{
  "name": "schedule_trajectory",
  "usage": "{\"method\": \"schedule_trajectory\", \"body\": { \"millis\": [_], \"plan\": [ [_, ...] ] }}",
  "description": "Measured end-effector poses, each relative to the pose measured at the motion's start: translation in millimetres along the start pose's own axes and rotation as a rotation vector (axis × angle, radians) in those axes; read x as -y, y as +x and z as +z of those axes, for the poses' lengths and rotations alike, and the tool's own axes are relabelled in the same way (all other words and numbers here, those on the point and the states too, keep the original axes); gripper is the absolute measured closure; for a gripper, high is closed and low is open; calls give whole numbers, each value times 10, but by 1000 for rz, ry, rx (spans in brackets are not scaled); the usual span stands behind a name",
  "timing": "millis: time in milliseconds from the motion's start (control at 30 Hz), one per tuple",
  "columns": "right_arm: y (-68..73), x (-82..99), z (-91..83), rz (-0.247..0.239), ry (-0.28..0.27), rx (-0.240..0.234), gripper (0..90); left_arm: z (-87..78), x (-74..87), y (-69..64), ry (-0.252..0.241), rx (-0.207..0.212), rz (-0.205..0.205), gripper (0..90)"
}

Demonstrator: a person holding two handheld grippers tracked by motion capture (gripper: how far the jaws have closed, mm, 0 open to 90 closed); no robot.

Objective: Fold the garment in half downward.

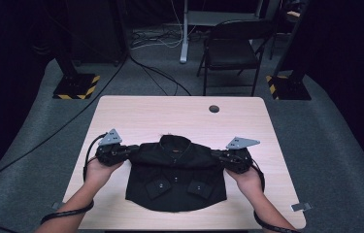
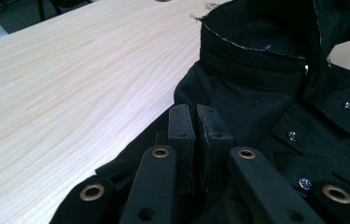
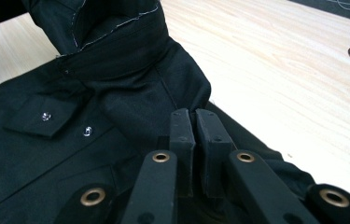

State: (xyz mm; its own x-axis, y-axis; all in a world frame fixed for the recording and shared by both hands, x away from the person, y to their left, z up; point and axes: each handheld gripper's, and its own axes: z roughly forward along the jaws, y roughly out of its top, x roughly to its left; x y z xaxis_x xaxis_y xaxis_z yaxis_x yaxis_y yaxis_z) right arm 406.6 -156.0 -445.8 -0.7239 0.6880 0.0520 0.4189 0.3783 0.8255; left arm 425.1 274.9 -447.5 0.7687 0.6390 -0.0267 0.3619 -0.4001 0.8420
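Lying flat at the table's [image 1: 136,109] centre, the black shirt [image 1: 175,177] (collar toward 12 o'clock) is pinched at its shoulders by the left gripper [image 1: 127,151] at 9 o'clock and the right gripper [image 1: 220,155] at 3 o'clock, both clamped on cloth, seemingly so it is kept spread.

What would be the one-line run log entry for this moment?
scene: black shirt flat on table | left gripper: jaws shut on left shoulder | right gripper: jaws shut on right shoulder | collar raised
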Motion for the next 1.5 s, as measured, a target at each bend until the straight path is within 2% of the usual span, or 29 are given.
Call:
{"method": "schedule_trajectory", "body": {
  "millis": [600, 800, 1067, 1500],
  "plan": [
    [4, 126, 68, 9, 34, -4, 858, 92, 154, -36, 27, 14, -26, 844],
    [-68, 158, 108, 30, 41, 12, 858, 209, 185, -12, 37, 14, -44, 844],
    [-132, 211, 163, 53, 51, 24, 858, 283, 208, -20, 36, 20, -57, 844],
    [-54, 312, 172, 29, 97, 2, 855, 275, 295, -98, 63, 41, -47, 842]
  ]
}}
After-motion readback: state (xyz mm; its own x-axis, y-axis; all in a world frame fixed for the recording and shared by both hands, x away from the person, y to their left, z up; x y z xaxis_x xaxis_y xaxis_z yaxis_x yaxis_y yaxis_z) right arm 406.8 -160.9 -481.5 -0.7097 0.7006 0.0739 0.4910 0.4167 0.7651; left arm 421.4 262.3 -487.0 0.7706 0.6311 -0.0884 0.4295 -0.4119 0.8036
